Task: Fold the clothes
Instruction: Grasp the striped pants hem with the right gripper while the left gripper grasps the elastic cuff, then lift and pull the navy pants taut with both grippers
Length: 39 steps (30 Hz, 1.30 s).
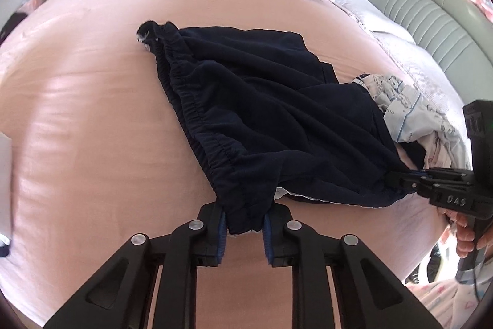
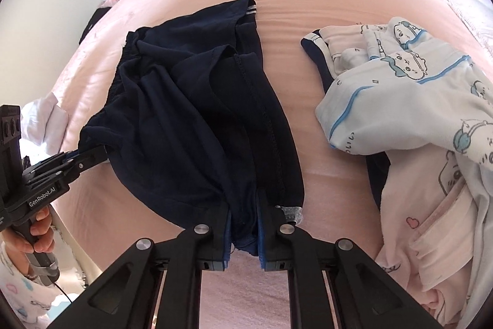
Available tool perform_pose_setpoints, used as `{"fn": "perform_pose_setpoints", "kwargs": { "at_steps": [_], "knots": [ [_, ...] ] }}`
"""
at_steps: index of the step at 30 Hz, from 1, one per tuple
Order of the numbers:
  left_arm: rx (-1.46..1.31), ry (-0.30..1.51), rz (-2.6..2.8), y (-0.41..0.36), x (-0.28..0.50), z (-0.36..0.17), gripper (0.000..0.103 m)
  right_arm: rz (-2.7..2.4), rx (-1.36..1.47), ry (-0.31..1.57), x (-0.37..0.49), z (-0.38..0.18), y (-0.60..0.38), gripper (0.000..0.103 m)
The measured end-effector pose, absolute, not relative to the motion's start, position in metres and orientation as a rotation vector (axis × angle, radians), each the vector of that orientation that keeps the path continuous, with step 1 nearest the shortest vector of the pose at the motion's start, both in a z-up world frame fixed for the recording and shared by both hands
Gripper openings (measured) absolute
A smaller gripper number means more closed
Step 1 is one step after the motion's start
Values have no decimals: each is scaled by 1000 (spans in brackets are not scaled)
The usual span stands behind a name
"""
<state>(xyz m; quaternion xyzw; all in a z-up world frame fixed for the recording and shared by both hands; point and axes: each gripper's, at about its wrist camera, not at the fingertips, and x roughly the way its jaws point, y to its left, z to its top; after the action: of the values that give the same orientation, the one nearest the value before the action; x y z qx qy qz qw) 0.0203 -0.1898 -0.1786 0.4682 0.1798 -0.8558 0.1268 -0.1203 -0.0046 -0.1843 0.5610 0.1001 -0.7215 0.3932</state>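
Shorts (image 1: 262,119) lie half-spread on the pink bed (image 1: 92,113), each gripper – left gripper (image 1: 245,224), right gripper (image 2: 243,232) – clamped on a bunched near corner. Uneven pulling could likely slip the fabric free or drag it into the pajama pile (image 2: 416,100).

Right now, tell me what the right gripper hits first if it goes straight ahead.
The right gripper is already shut on the navy shorts, so it would push into them; beyond lies the pink bed.

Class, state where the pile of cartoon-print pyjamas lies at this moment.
In the right wrist view the cartoon-print pyjamas lie heaped on the pink bed sheet, to the right of the navy shorts, a strip of bare sheet between them.
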Motion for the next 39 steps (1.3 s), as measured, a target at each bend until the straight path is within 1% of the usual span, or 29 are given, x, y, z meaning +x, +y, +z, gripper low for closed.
{"fn": "perform_pose_setpoints", "kwargs": {
  "at_steps": [2, 6, 14, 20, 25, 28, 33, 39],
  "knots": [
    [1355, 484, -2490, -190, 25, -173, 16, -1788, 1433, 202, -120, -184, -3, 10],
    [1333, 483, -2480, -199, 35, -162, 16, -1712, 1453, 128, -119, -184, -3, 10],
    [1321, 415, -2461, -208, 54, -148, 16, -1610, 1441, 184, -94, -181, -17, 10],
    [1365, 350, -2458, -204, 56, -149, 16, -1588, 1456, 228, -81, -185, -23, 10],
    [1431, 335, -2455, -204, 63, -150, 16, -1551, 1464, 193, -79, -185, -20, 10],
    [1464, 295, -2459, -200, 67, -148, 16, -1518, 1469, 209, -74, -186, -21, 10],
    [1513, 169, -2464, -190, 64, -147, 16, -1461, 1497, 248, -70, -194, -27, 10],
    [1544, 127, -2462, -186, 59, -151, 16, -1451, 1496, 248, -75, -194, -22, 10]
  ]
}}
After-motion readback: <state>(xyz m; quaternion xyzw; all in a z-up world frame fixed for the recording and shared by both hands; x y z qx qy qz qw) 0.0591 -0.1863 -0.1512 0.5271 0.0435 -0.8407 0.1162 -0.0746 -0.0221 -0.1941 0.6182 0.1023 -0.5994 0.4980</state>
